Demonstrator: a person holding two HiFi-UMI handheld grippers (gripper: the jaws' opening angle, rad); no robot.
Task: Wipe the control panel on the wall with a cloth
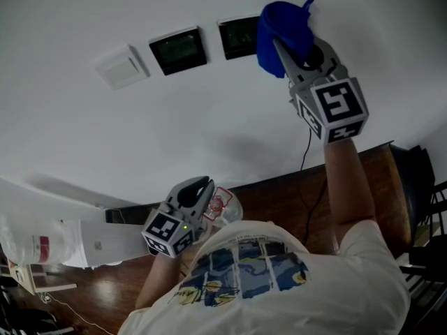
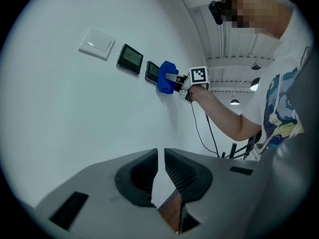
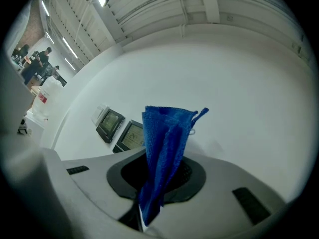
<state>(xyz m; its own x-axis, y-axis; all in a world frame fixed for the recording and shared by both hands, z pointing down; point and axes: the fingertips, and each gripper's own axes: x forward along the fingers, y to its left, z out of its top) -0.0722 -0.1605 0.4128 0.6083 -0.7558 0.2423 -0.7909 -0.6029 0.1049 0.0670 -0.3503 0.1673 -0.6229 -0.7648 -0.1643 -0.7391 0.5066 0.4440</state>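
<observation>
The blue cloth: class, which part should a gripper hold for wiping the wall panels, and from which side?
Grip the bunched end from the side away from the wall, as the right gripper does. The cloth is folded long, so its free end sticks out past the jaws toward the panels.

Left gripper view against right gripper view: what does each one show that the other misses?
Only the left gripper view shows the right gripper from outside, with the person's arm and a black cable running down the wall. It also shows the left gripper, jaws nearly together with nothing between them. Only the right gripper view shows distant people far off to the side. Both show the blue cloth pinched in the right gripper, next to two dark control panels on the white wall.
</observation>
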